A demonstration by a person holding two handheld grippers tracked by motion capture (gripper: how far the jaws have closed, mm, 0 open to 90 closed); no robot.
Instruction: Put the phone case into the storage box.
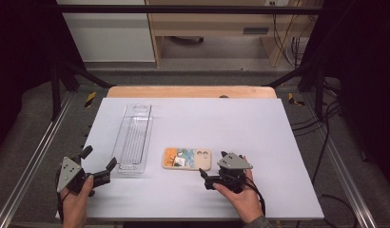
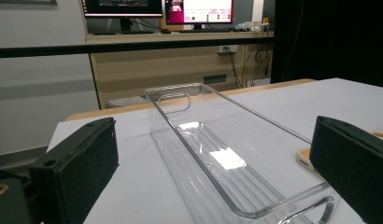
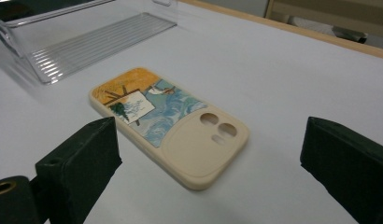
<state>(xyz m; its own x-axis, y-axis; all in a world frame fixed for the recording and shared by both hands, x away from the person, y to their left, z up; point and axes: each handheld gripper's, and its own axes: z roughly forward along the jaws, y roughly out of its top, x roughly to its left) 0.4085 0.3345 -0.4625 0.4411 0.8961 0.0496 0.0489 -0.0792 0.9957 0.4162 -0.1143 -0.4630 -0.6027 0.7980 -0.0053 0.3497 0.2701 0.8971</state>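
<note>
A cream phone case [image 1: 187, 158] with a painted blue and orange picture lies flat on the white table [image 1: 259, 128], back side up. My right gripper [image 1: 213, 167] sits just right of it, open; in the right gripper view the case [image 3: 171, 123] lies ahead between the spread jaws of the right gripper [image 3: 208, 158], untouched. A long clear plastic tray [image 1: 133, 137] stands empty left of the case. My left gripper [image 1: 99, 159] is open at the tray's near end. In the left gripper view the tray [image 2: 217, 149] runs away from the left gripper [image 2: 213, 182], with the case's edge [image 2: 305, 156] at the right.
A wooden strip [image 1: 190, 91] borders the table's far edge. Metal frame rails [image 1: 38, 147] run along both sides, with cables [image 1: 321, 156] on the floor at the right. Monitors [image 2: 157, 9] stand on a desk beyond.
</note>
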